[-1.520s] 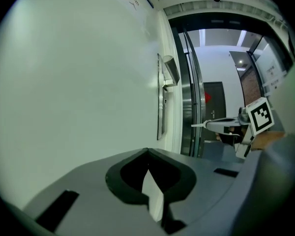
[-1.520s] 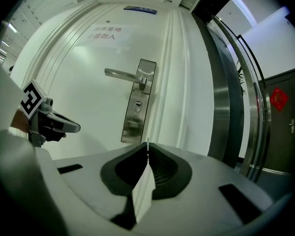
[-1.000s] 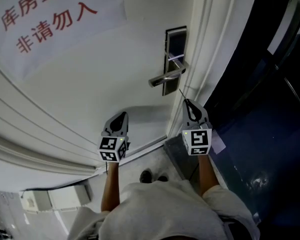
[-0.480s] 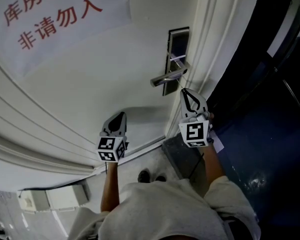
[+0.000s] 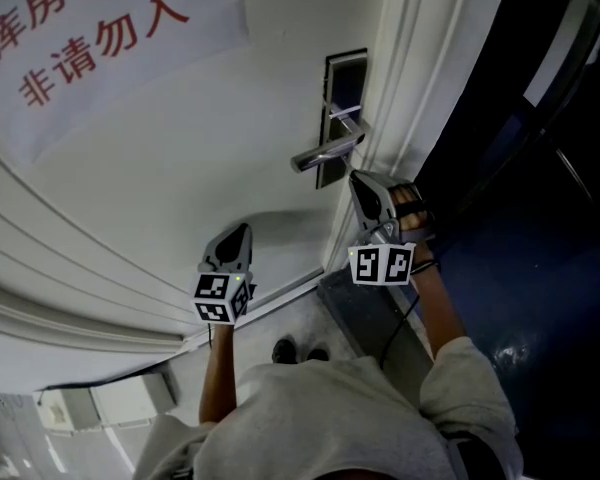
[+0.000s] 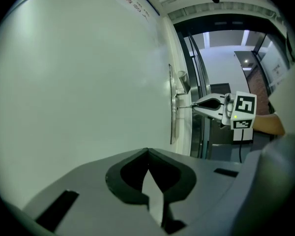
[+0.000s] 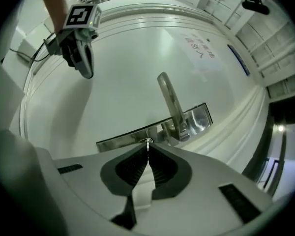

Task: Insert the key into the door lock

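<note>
The white door carries a steel lock plate with a lever handle. My right gripper is level just under the handle, shut on a thin metal key. The key's tip is at the lock plate below the lever handle; in the left gripper view the key reaches from my right gripper to the lock plate. Whether it is inside the keyhole I cannot tell. My left gripper hovers lower left by the door panel, shut and empty.
A paper notice with red characters hangs on the door at upper left. The door frame runs beside the lock, with a dark opening to its right. A grey mat and my shoes lie below.
My right gripper has rolled about its own axis and risen a little toward the lock plate, key still held. The left gripper has stayed where it was.
</note>
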The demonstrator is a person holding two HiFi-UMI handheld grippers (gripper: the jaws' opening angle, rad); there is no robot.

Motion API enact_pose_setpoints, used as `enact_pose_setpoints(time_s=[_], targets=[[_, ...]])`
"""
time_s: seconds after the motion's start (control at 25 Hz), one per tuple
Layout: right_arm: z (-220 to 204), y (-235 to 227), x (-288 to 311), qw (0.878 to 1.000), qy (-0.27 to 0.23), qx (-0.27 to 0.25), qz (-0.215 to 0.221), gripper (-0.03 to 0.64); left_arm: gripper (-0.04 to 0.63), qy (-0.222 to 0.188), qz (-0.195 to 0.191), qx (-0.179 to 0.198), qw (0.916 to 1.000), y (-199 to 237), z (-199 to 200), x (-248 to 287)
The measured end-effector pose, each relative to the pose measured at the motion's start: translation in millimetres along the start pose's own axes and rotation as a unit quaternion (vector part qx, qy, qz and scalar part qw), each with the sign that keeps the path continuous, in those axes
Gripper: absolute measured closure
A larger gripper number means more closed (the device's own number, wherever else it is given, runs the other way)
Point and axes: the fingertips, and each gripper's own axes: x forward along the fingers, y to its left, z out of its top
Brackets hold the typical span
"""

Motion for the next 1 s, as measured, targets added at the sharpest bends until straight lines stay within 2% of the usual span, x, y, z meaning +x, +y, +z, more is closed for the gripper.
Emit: enact_pose_setpoints(time_s=[0.12, 1.0], targets=[[-3, 1, 1, 1.0, 0.001, -0.029, 0.001, 0.588, 0.578, 0.001, -0.002, -0.001, 1.0, 0, -1, 2], [-8, 4, 16, 0.995, -0.017, -0.098, 0.011, 0.588, 0.578, 0.008, -0.009, -0.001, 0.9999, -3, -6, 8]])
